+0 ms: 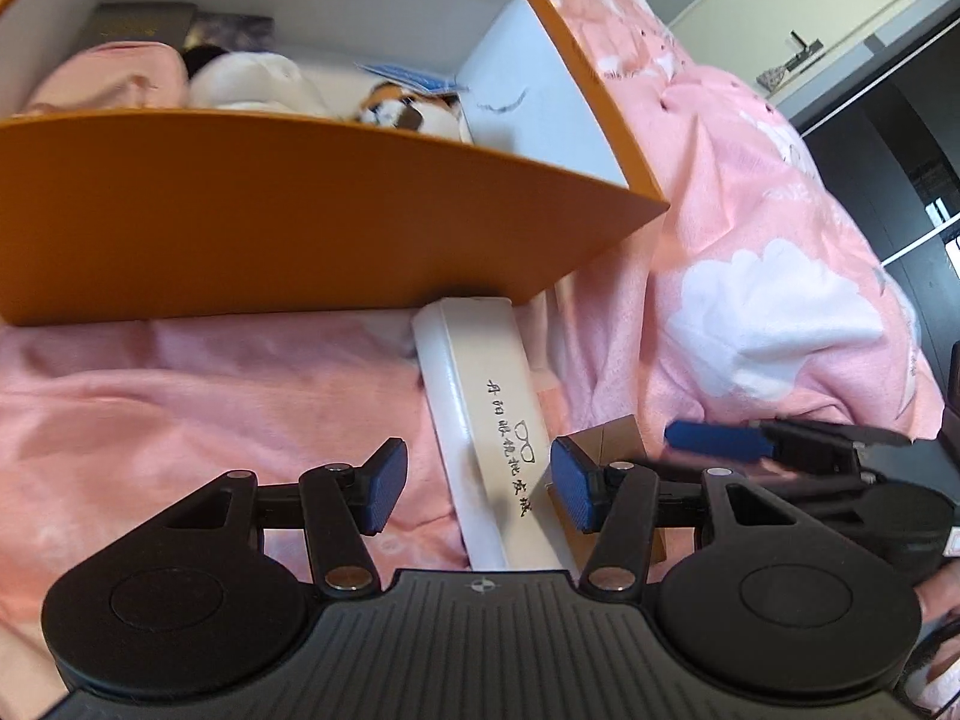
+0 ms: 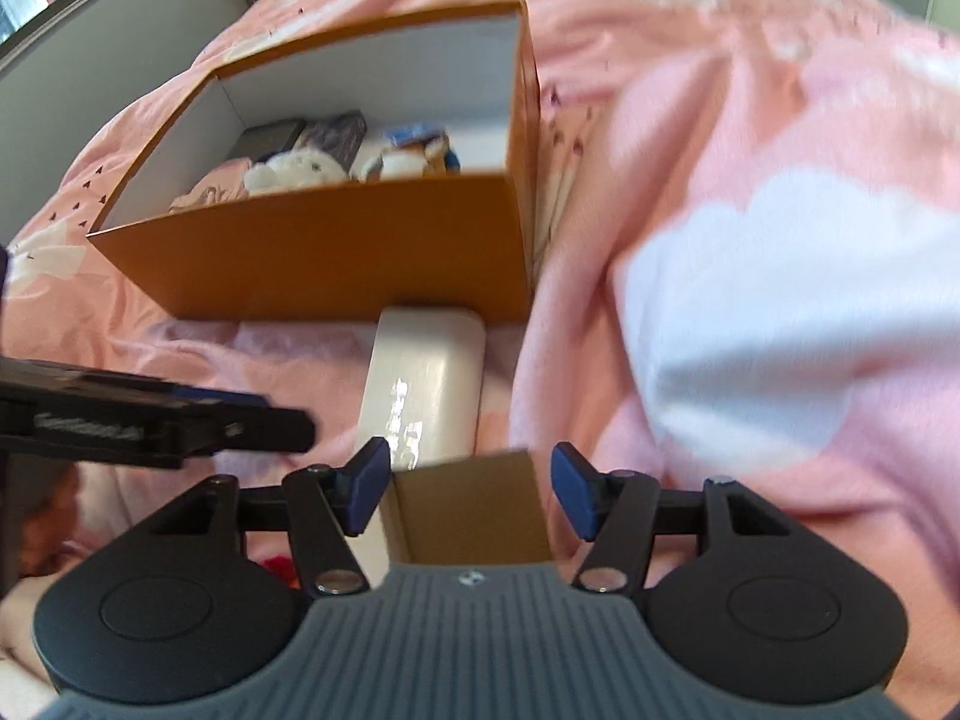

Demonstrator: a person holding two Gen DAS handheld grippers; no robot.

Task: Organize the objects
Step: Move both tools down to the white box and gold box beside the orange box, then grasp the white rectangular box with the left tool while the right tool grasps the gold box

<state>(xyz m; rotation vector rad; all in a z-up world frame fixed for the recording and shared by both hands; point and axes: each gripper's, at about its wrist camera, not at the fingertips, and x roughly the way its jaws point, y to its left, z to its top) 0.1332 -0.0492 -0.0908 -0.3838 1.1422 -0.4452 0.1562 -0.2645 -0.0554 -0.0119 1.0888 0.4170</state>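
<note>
My left tongs (image 1: 477, 492) released, straddling white glasses case (image 1: 480, 420), long axis running ahead toward orange box (image 1: 270, 228). Right tongs (image 2: 468, 495) released, flanking small cardboard box (image 2: 474, 516).

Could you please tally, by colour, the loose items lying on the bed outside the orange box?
White: 1, the long glasses case in front of the orange box.
Brown: 1, the small cardboard box beside the case.
Total: 2.

Left gripper (image 1: 474, 489) jaws apart; right gripper (image 2: 467, 492) seemingly likewise.
</note>
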